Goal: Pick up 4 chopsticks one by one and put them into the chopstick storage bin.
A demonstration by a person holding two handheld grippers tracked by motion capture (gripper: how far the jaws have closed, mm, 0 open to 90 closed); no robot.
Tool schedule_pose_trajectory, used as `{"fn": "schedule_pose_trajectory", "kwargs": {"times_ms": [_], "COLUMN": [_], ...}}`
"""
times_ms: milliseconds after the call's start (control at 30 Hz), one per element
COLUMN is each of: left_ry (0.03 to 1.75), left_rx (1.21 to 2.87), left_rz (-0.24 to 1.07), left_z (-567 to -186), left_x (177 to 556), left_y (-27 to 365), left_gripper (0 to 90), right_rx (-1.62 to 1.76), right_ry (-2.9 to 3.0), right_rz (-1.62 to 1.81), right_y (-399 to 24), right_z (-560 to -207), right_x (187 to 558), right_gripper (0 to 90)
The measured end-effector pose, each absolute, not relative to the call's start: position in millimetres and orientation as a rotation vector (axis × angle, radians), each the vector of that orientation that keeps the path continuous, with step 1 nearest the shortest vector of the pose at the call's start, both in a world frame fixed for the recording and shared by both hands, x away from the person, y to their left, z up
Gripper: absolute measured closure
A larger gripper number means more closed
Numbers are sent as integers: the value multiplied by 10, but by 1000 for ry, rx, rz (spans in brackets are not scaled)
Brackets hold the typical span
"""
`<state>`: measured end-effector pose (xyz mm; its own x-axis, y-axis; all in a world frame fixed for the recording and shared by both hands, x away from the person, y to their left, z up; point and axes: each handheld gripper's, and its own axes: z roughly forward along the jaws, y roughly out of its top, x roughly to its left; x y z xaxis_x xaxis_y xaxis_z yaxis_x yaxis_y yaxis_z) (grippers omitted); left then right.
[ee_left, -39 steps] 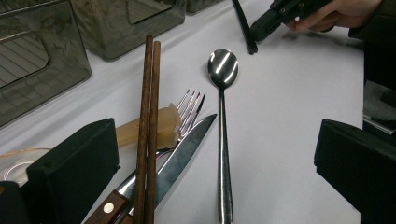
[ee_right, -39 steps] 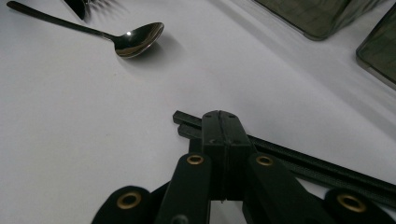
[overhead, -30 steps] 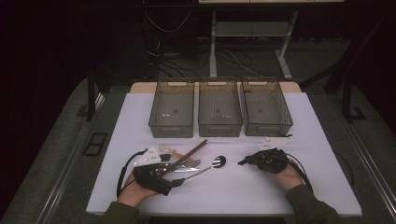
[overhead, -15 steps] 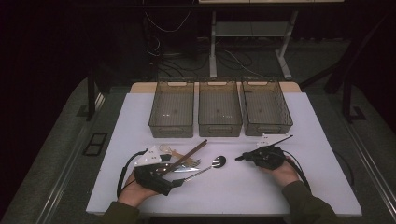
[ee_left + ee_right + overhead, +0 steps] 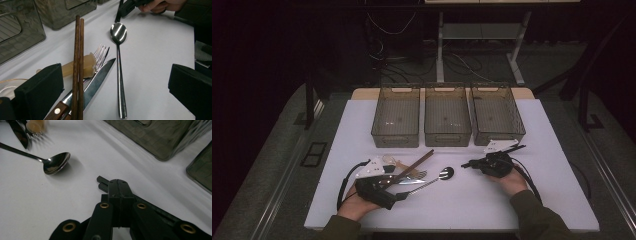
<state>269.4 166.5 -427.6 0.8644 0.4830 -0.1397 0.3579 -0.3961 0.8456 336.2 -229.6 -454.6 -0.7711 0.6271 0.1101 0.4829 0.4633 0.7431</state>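
A heap of cutlery lies on the white table (image 5: 462,205): two dark wooden chopsticks (image 5: 78,62), a fork (image 5: 101,56), a wood-handled knife (image 5: 96,80) and a steel spoon (image 5: 119,65). A pale waxy lump (image 5: 82,66) rests on the fork. My left gripper (image 5: 398,186) sits at the near end of this heap, jaws wide open, with the chopsticks, knife and spoon handle lying between the pads (image 5: 37,90). My right gripper (image 5: 463,164) lies low on the table to the right of the spoon's bowl (image 5: 53,163). Its jaws (image 5: 118,185) are shut on nothing.
Three grey see-through bins stand in a row behind the cutlery: left (image 5: 396,117), middle (image 5: 447,116), right (image 5: 497,114). A cable (image 5: 343,185) loops from the left gripper. Dark floor and desk legs lie beyond the table's far edge.
The right gripper has edged slightly left, toward the spoon's bowl. The left hand and the cutlery have stayed put.
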Motion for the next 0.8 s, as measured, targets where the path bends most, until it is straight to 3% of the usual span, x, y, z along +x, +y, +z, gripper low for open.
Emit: {"fn": "schedule_pose_trajectory", "kwargs": {"times_ms": [800], "left_ry": [597], "left_rx": [2040], "left_rz": [168], "left_z": [-4303], "left_x": [2710], "left_y": [1682], "left_gripper": [0], "right_rx": [993], "right_ry": [2507], "right_rz": [1226], "right_y": [-2190], "right_z": [-4584], "right_x": [3525], "right_gripper": [900]}}
